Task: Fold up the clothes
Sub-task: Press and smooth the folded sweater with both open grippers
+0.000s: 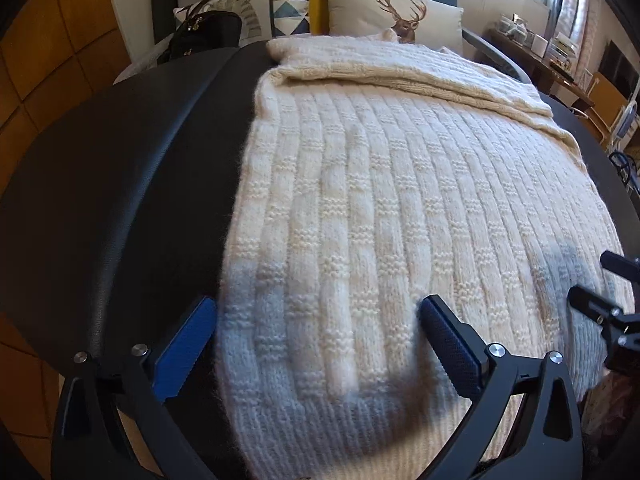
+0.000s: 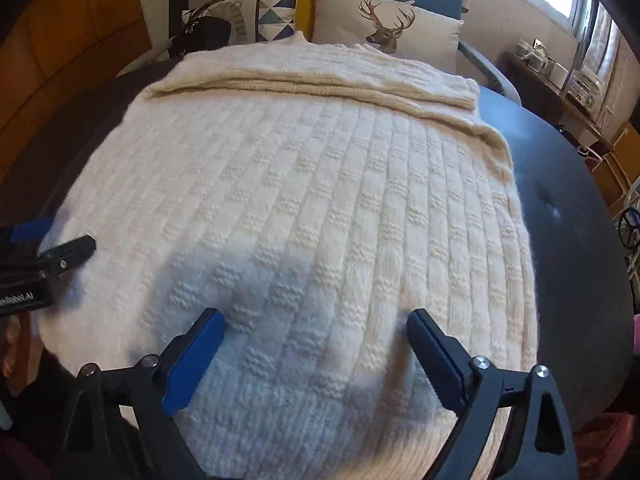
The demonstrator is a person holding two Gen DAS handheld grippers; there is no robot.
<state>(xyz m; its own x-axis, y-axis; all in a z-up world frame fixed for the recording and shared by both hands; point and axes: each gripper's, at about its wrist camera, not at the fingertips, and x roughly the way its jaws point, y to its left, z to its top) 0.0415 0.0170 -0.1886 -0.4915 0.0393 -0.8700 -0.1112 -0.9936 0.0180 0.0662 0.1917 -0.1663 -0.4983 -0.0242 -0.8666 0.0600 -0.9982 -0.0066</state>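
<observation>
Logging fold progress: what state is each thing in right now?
Sweater: flat on table, sleeves folded across the top.
Left hand-held gripper: open, over the near hem.
Right hand-held gripper: open, over the near hem.
Handbag: upright, behind the table.

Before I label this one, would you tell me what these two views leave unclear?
- Sweater hem: both views, cut off by the bottom edge and gripper frames.
- Sleeves: folded behind the far fold, ends unseen.
- Right gripper in the left wrist view: cropped by the right edge.
- Shelf items: too small.
</observation>
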